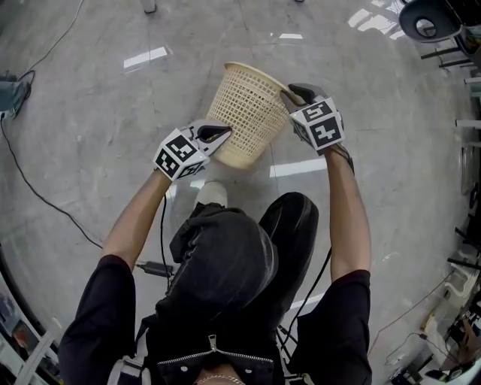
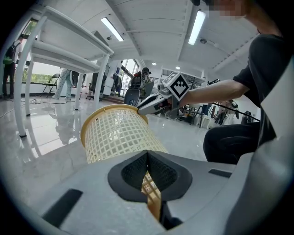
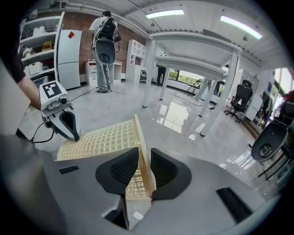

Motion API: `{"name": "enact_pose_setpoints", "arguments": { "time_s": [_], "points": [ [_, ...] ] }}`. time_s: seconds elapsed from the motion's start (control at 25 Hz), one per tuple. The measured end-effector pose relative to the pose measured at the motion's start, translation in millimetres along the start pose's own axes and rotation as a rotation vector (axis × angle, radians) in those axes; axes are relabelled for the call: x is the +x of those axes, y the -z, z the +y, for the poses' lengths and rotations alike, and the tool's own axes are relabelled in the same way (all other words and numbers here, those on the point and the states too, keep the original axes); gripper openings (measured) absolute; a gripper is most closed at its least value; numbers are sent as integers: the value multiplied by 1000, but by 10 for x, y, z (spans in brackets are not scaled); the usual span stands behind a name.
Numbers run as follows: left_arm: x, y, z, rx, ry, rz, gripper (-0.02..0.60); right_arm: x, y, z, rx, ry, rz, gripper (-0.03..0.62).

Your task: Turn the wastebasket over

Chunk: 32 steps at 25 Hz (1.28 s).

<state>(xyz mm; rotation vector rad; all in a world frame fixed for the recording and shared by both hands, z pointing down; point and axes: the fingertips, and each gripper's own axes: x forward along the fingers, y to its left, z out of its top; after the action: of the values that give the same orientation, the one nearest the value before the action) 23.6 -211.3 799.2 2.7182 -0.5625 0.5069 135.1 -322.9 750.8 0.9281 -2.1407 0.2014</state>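
The cream lattice wastebasket [image 1: 244, 113] leans over above the grey floor, mouth facing up and away from me, base towards my knees. My left gripper [image 1: 224, 135] is shut on the lattice wall close to the base; in the left gripper view the pads [image 2: 148, 158] pinch a strip of the basket [image 2: 117, 133]. My right gripper [image 1: 291, 93] is at the rim on the far right side. In the right gripper view the rim [image 3: 140, 137] stands between the jaws of the right gripper [image 3: 143, 158], with a slim gap showing at the left pad.
My dark-trousered legs [image 1: 248, 241] sit just below the basket. Cables [image 1: 37, 188] trail over the floor at left. Office chairs [image 1: 428, 19] stand at top right. White table legs [image 2: 20, 92] and a standing person [image 3: 104, 46] are further off.
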Motion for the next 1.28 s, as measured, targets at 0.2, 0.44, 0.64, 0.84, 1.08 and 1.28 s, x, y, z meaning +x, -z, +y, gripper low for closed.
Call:
{"name": "enact_pose_setpoints", "arguments": {
  "time_s": [0.2,0.44,0.64,0.84,1.08,1.28],
  "points": [
    [11,-20,-3,6,2,1,3,-7,20,-18,37,-14,-7,69],
    [6,-12,54,3,-13,18,3,-80,64,-18,-29,-2,20,37],
    [46,-63,47,15,-13,34,5,-182,66,-77,-71,52,20,28],
    [50,-263,77,40,-31,21,5,-428,-5,-379,-83,156,8,29],
    [85,-750,216,-12,-88,-82,58,-707,-124,-537,-181,267,-2,31],
    [146,-1219,294,-18,-141,-162,295,-773,-184,-371,-264,300,5,31]
  ]
}}
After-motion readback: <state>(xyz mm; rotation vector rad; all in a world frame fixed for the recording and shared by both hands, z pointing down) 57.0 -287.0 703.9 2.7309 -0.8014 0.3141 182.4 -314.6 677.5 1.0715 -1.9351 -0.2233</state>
